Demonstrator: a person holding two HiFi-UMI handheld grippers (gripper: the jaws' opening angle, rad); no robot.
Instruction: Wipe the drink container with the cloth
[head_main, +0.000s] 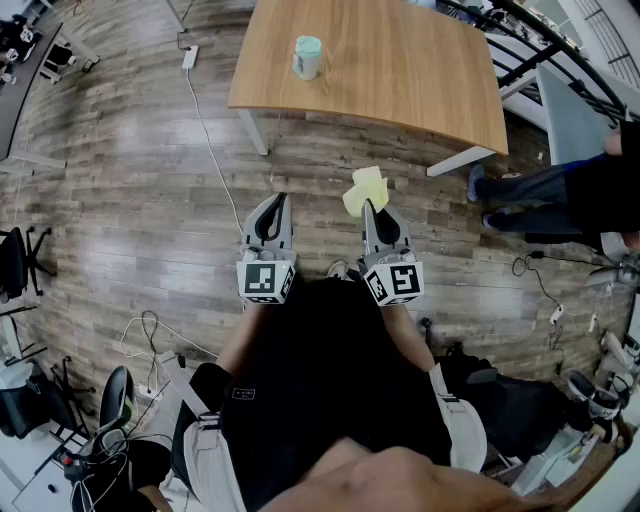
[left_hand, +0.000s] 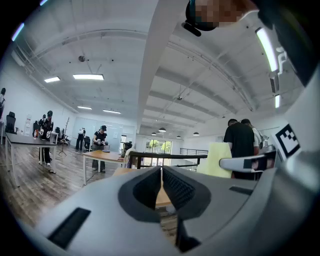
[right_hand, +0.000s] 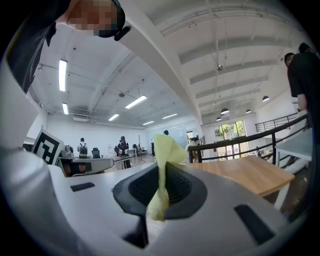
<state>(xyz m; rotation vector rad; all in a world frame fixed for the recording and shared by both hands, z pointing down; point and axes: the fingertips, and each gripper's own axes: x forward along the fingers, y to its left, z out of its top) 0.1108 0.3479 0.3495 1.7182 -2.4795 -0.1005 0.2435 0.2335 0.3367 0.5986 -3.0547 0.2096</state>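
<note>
Well short of the bench (head_main: 400, 70), the right tool (head_main: 370, 206) pinches the yellow cloth (head_main: 366, 188); the left tool (head_main: 279, 199) is pressed together, empty. The drink container (head_main: 307, 57), seemingly lidded, stands on that bench.

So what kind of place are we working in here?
Probably an open-plan office or lab: wooden table on a plank floor, office chair, and other people working under strip lights.

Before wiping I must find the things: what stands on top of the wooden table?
Only the drink container, near the left edge of the wooden table. The far edge lies outside the head view, unseen.
</note>
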